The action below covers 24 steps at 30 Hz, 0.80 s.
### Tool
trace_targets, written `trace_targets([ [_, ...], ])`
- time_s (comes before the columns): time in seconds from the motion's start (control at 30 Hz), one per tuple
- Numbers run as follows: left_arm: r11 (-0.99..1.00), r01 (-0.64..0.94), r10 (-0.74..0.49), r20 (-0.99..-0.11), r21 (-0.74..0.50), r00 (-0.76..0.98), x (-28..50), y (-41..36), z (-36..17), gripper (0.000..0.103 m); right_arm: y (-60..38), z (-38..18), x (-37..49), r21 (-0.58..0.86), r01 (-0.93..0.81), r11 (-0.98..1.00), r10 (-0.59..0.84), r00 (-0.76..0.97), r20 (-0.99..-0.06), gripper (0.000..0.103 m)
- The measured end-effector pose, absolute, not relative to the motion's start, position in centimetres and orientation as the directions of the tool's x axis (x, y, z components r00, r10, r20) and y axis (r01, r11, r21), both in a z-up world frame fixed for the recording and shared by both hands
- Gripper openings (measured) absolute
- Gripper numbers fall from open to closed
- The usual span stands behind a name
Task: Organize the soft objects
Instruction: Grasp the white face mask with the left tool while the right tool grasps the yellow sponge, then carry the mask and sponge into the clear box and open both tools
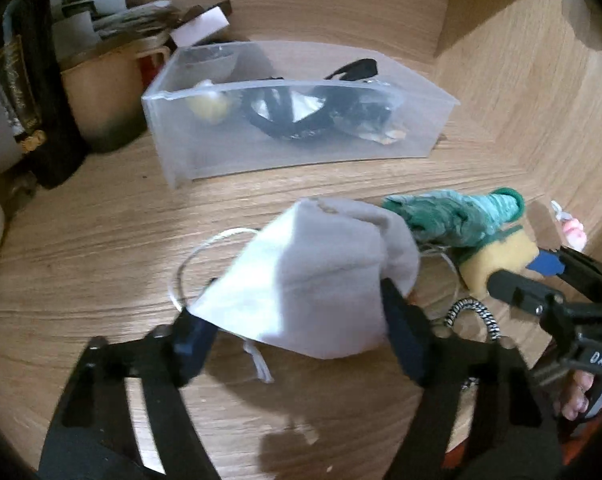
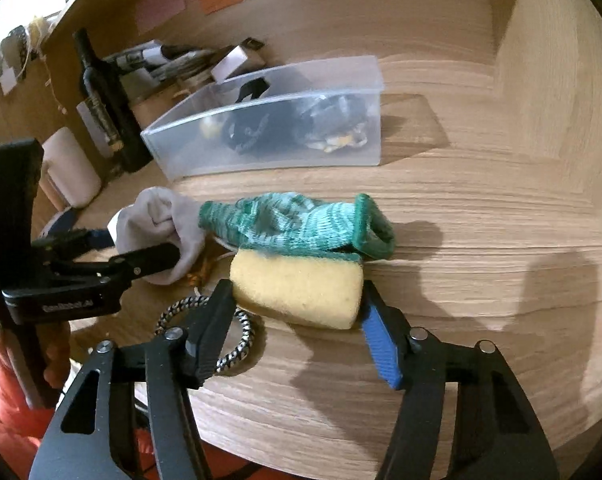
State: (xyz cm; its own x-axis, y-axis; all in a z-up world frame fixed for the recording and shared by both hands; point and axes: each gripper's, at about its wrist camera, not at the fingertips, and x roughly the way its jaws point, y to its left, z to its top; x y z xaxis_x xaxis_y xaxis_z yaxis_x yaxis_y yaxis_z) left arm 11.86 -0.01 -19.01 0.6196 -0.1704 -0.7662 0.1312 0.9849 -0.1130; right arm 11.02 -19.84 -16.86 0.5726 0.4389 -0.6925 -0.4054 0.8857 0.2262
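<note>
My left gripper (image 1: 297, 324) is shut on a grey-white soft cloth pouch (image 1: 317, 276) with a white drawstring, held just above the wooden table; it also shows in the right wrist view (image 2: 157, 228). My right gripper (image 2: 297, 312) has its jaws on both sides of a yellow sponge (image 2: 297, 292) with a green scrub top, touching it; the sponge also shows in the left wrist view (image 1: 497, 256). A green knitted sock (image 2: 301, 224) lies just behind the sponge. A clear plastic bin (image 1: 301, 148) stands beyond, holding dark straps and small items.
A black-and-white elastic hair tie (image 2: 237, 340) lies by the right gripper's left finger. A dark bottle (image 2: 105, 108), a mug (image 1: 101, 92) and papers crowd the back left. A wooden side wall (image 1: 541, 92) rises at the right. The table's front edge is near.
</note>
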Motion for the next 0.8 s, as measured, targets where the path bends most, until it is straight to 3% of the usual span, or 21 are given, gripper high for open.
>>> trace_targets([
  [0.2, 0.979, 0.152, -0.2, -0.757, -0.134, 0.622, 11.8, -0.1, -18.3, 0.027, -21.0, -15.4, 10.7, 0.208, -0.391, 0.897, 0.423, 0.618, -0.662, 0.054],
  [0.4, 0.98, 0.129, -0.2, -0.731, -0.153, 0.653, 11.8, 1.0, -16.5, 0.021, -22.2, -13.5, 10.8, 0.186, -0.373, 0.909, 0.404, 0.681, -0.61, 0.054],
  [0.8, 0.985, 0.113, -0.17, -0.6, -0.132, 0.781, 12.0, 2.4, -9.9, 0.021, -22.3, -9.3, 12.1, 0.132, -0.386, 0.913, 0.398, 0.769, -0.5, 0.054],
])
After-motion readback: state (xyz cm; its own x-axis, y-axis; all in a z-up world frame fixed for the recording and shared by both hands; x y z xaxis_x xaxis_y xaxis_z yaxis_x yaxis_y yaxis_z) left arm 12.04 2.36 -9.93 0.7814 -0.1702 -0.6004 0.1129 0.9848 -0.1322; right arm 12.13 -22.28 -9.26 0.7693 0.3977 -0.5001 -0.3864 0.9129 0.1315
